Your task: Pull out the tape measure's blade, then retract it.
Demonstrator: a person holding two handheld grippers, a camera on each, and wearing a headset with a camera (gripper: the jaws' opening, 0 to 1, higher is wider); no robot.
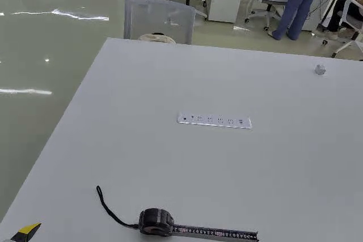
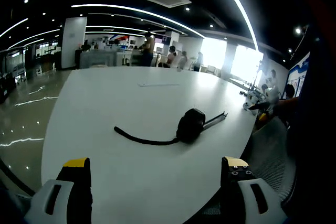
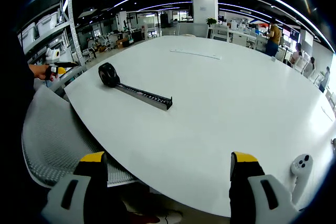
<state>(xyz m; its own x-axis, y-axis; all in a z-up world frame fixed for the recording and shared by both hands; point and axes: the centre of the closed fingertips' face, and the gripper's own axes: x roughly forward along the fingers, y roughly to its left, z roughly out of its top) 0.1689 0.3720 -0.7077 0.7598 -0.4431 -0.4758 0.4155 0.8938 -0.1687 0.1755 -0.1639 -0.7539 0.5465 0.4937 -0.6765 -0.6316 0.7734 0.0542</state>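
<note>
A black round tape measure (image 1: 156,221) lies near the front edge of the white table (image 1: 227,168), with its marked blade (image 1: 215,233) drawn out flat and a black cord strap (image 1: 110,208) trailing the other way. The left gripper (image 2: 156,166) and right gripper (image 3: 168,158) hover beyond the table's edge on either side, well apart from the tape measure — yellow-tipped jaws spread wide, holding nothing.

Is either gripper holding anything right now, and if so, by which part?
Nothing is held. The left gripper and right gripper are both open and empty; the tape measure lies apart on the table, blade out.
</note>
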